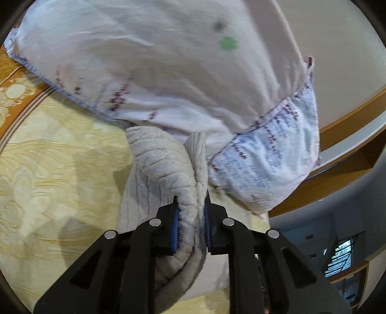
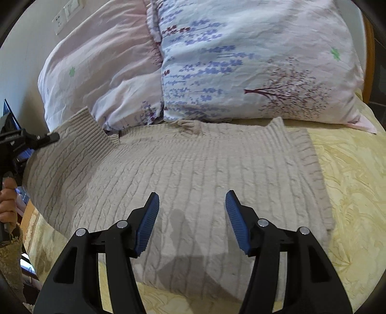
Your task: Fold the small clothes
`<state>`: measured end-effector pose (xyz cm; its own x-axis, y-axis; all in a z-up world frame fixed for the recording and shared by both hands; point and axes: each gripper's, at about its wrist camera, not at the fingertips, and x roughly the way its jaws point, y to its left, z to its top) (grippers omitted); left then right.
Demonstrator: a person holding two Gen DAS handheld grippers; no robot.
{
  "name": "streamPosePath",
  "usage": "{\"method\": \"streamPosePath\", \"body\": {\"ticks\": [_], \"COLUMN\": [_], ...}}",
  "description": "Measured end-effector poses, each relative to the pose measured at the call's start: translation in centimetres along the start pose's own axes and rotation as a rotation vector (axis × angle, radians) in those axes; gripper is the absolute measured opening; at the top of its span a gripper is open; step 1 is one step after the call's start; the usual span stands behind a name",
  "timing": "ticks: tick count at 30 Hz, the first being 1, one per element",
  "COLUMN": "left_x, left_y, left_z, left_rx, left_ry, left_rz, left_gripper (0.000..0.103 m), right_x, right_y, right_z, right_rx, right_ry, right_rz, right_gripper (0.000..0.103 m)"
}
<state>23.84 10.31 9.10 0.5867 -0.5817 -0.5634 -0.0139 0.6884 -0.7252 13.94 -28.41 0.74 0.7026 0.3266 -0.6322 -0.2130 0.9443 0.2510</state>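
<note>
A beige cable-knit sweater (image 2: 193,183) lies spread on the bed below the pillows. Its left sleeve (image 2: 79,135) is lifted at the left edge of the right wrist view, where my left gripper (image 2: 36,142) has it. In the left wrist view that gripper (image 1: 191,217) is shut on a bunched fold of the sweater (image 1: 164,174), with blue pads pressing both sides. My right gripper (image 2: 193,217) hovers open over the sweater's lower body with nothing between its fingers.
Two floral pillows (image 2: 253,67) (image 2: 96,79) lie just behind the sweater; one pillow (image 1: 168,60) fills the top of the left wrist view. The yellow patterned bedspread (image 2: 349,181) extends right. A wooden bed frame (image 1: 349,116) and a wall with sockets (image 2: 65,14) border it. A hand (image 2: 8,200) holds the left tool.
</note>
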Motion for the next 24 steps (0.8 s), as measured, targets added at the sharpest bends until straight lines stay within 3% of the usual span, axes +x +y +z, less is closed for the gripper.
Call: {"method": "streamPosePath", "body": {"ticks": [4,10,14,17,20,22,24], "left_x": [1.6,7.1,13.1,15.9,15.2,13.3,10.4], "left_y": [-3.0,-7.5,-8.9,-9.2,-9.8,-10.0,-9.9], "left_z": [-0.2,-3.5,-7.5,-9.4,-9.5,-8.9,-8.0], "left_rx": [0.016,0.046,0.045,0.048,0.025,0.049,0.113], "left_ry": [0.016,0.096,0.219,0.309,0.386,0.352,0.262], "left_rz": [-0.053,-0.122,-0.121,-0.147,-0.343,-0.381,-0.347], "left_gripper": [0.015,0.015,0.015,0.021,0.021,0.029,0.048], "right_x": [-0.7,-1.2,-1.5,-2.0,-2.8,-3.3,-3.3], "right_y": [-1.0,-2.7,-4.0,-4.9,-5.8,-6.4,-7.0], "right_z": [-0.1,-0.4,-0.8,-1.0,-0.7,-0.1,0.4], "right_rx": [0.012,0.048,0.077,0.096,0.122,0.161,0.211], "right_ry": [-0.012,-0.025,-0.021,-0.025,-0.038,-0.041,-0.037], "right_rz": [0.001,-0.007,-0.029,-0.05,-0.044,0.013,0.099], "right_gripper": [0.059,0.059,0.059,0.059,0.059,0.059,0.059]}}
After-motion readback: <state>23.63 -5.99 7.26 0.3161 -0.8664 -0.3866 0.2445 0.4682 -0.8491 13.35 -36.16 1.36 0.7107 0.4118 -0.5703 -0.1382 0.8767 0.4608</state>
